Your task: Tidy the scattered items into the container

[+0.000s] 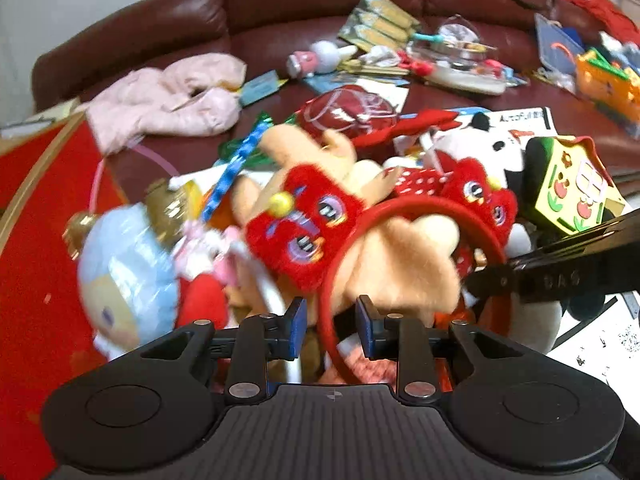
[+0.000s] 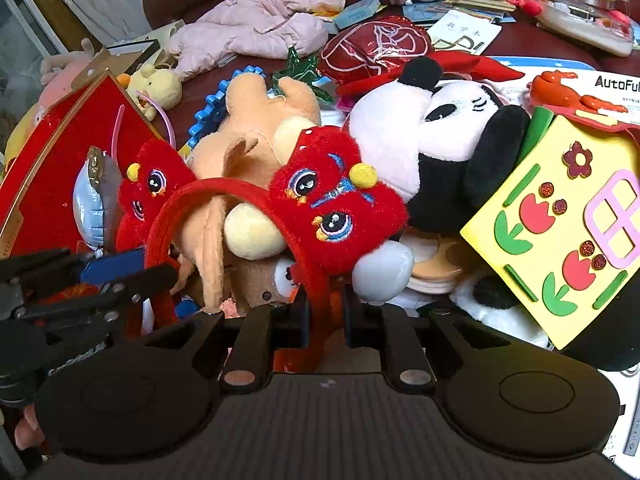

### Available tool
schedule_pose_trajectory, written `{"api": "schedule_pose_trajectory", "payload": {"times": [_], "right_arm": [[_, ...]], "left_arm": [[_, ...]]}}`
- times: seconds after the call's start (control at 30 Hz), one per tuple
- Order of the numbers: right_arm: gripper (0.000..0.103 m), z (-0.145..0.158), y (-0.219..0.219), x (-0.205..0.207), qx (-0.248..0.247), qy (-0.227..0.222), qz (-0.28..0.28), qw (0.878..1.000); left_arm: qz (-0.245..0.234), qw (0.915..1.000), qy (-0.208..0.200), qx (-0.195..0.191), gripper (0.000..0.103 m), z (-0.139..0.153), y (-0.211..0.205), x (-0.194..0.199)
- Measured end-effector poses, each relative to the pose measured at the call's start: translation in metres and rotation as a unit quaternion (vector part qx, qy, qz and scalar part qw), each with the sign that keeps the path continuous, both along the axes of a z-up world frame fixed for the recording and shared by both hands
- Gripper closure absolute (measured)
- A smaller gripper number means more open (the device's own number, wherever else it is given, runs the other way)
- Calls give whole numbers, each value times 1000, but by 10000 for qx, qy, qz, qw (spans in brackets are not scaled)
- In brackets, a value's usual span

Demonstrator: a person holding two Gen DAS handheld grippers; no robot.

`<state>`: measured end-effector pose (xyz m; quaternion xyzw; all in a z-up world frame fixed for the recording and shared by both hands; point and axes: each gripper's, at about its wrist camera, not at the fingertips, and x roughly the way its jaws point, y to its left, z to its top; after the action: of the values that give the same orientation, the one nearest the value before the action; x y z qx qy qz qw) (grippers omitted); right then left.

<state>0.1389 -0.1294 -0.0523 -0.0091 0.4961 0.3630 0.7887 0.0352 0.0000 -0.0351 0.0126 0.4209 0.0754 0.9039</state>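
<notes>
Gripping 1 red headband (image 2: 224, 196) (both grippers (image 2: 326, 320)) above piled plush toys (image 2: 432, 136).

— What is held at the bottom centre of the frame?

— A red headband (image 2: 320, 216) with two plush lion faces is seen between the fingers of the right gripper (image 2: 326, 320); the band appears to be clamped, though the contact is shadowed.

— And around it?

— A black-and-white mouse plush (image 2: 436, 140) is piled at centre right, beside a yellow felt house (image 2: 560, 216). A peach plush (image 2: 256, 136) is shown behind the headband. The left gripper (image 2: 104, 276) is seen at lower left, and a pink jacket (image 2: 264, 28) is spread at the top.
</notes>
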Motion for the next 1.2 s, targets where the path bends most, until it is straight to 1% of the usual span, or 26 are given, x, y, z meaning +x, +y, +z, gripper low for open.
{"api": "schedule_pose_trajectory", "payload": {"times": [0.03,0.07,0.1,0.17,0.2,0.27,0.37,0.4,0.43,0.47,0.5,0.53,0.57,0.6,0.63,0.67,0.7,0.73,0.8,0.83,0.97,1.13,1.2], "right_arm": [[85,0,0,0,13,5,-2,10000],[85,-1,-1,1,24,6,-7,10000],[85,-1,-2,1,47,24,-18,10000],[85,-3,-4,4,92,81,-78,9999],[85,-3,-6,5,122,111,-114,9998],[83,-3,-6,6,183,171,-167,9995],[82,-4,-2,7,277,217,-212,9992],[78,-5,0,8,297,256,-251,9989],[71,-7,4,9,323,315,-286,9986],[71,-9,7,10,302,331,-298,9985],[72,-12,11,10,216,309,-285,9989],[76,-15,15,9,61,297,-257,9992],[78,-16,16,8,46,327,-257,9991],[84,-15,16,7,48,357,-282,9990],[86,-12,15,5,15,299,-289,9991],[89,-8,14,3,-28,172,-307,9994],[91,-4,11,2,-50,71,-337,9994],[91,-1,8,2,-23,35,-365,9993],[91,5,1,3,83,145,-395,9991],[91,7,-1,2,106,169,-397,9990],[91,16,2,-11,92,75,-325,9994],[91,32,1,-21,164,-109,-280,9994],[91,40,1,-25,174,-203,-243,9993]], "left_arm": [[-46,10000,27,27,68,-2,-2,5],[-60,9999,70,104,76,-5,-4,9],[-48,9998,117,171,89,-8,-4,12],[-38,9996,184,228,99,-9,-3,17],[-55,9996,193,181,100,-8,-1,16],[-114,9997,212,98,102,-5,2,13],[-140,9995,247,126,102,-6,1,9],[-148,9995,253,123,102,-6,0,9],[-152,9994,265,134,101,-8,-1,10],[-112,9994,285,144,91,-10,-1,13],[-77,9994,328,98,75,-12,0,17],[-62,9991,408,-11,74,-15,1,22],[-26,9990,453,-27,74,-17,1,25],[-6,9988,491,27,73,-20,0,28],[3,9986,510,105,76,-21,-2,29],[-5,9986,504,187,97,-19,-3,28],[-29,9987,479,182,100,-17,-4,25],[-36,9990,440,104,101,-13,-2,22],[-30,9992,398,-94,102,-5,1,15],[-31,9991,399,-123,102,-2,0,11],[-13,9992,395,45,101,9,-7,0],[81,9995,303,-105,101,22,-3,-12],[90,9997,237,-77,101,28,-4,-17]]}}
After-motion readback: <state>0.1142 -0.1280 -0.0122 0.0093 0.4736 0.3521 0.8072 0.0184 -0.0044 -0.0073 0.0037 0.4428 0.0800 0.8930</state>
